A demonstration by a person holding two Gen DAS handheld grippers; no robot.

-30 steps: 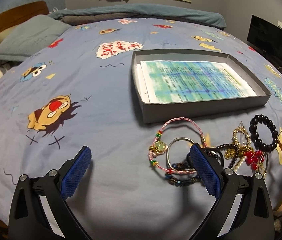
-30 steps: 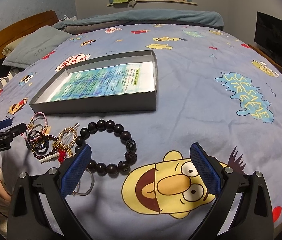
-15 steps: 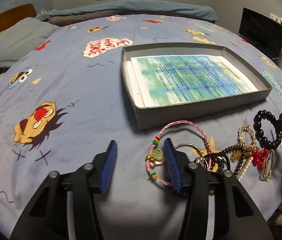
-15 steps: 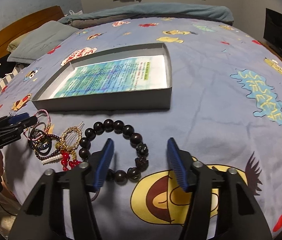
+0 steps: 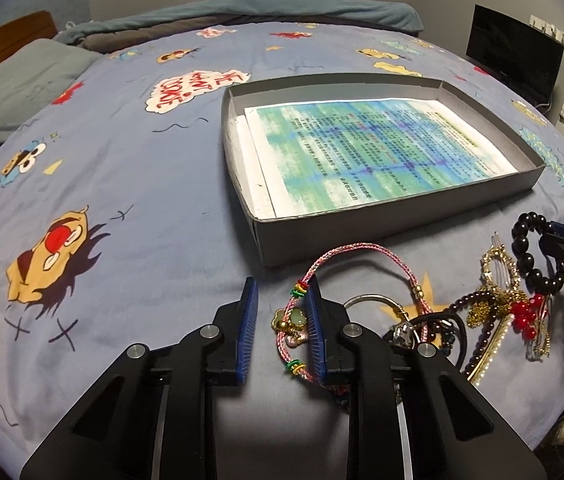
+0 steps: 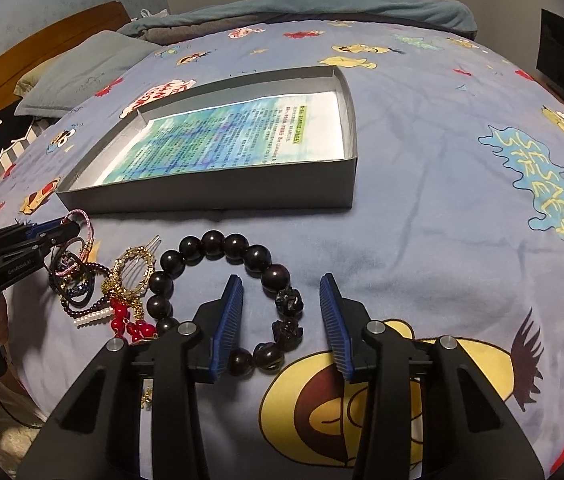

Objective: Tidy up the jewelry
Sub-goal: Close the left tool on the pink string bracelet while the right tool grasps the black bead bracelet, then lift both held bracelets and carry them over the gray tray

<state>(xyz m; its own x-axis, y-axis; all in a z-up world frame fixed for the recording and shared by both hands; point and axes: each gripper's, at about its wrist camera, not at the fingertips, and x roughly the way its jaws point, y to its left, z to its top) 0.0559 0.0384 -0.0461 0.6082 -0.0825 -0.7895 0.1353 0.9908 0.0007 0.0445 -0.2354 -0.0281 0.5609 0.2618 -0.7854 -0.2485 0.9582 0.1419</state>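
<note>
A pile of jewelry lies on the bed in front of a grey box point(image 5: 398, 236) lined with a printed sheet. My left gripper point(image 5: 282, 296) is open with a narrow gap, its jaws either side of the pink braided bracelet point(image 5: 362, 249) and its green charm point(image 5: 296, 319). My right gripper point(image 6: 280, 290) is open, its jaws around the right side of the black bead bracelet point(image 6: 218, 242). The black bead bracelet point(image 5: 522, 256) also shows in the left wrist view. A gold hair comb point(image 6: 134, 264), red beads point(image 6: 122, 316) and dark bead strands point(image 6: 78, 280) lie between them.
The blue cartoon-print bedsheet point(image 5: 122, 184) covers the bed. A grey pillow point(image 6: 82, 72) and wooden headboard point(image 6: 42, 40) are at the far left. A dark screen point(image 5: 514, 60) stands at the right. The grey box point(image 6: 210, 192) sits just behind the jewelry.
Both grippers have moved forward and down onto the jewelry and their jaws have narrowed. The left now brackets the pink bracelet, the right the black bead bracelet.
</note>
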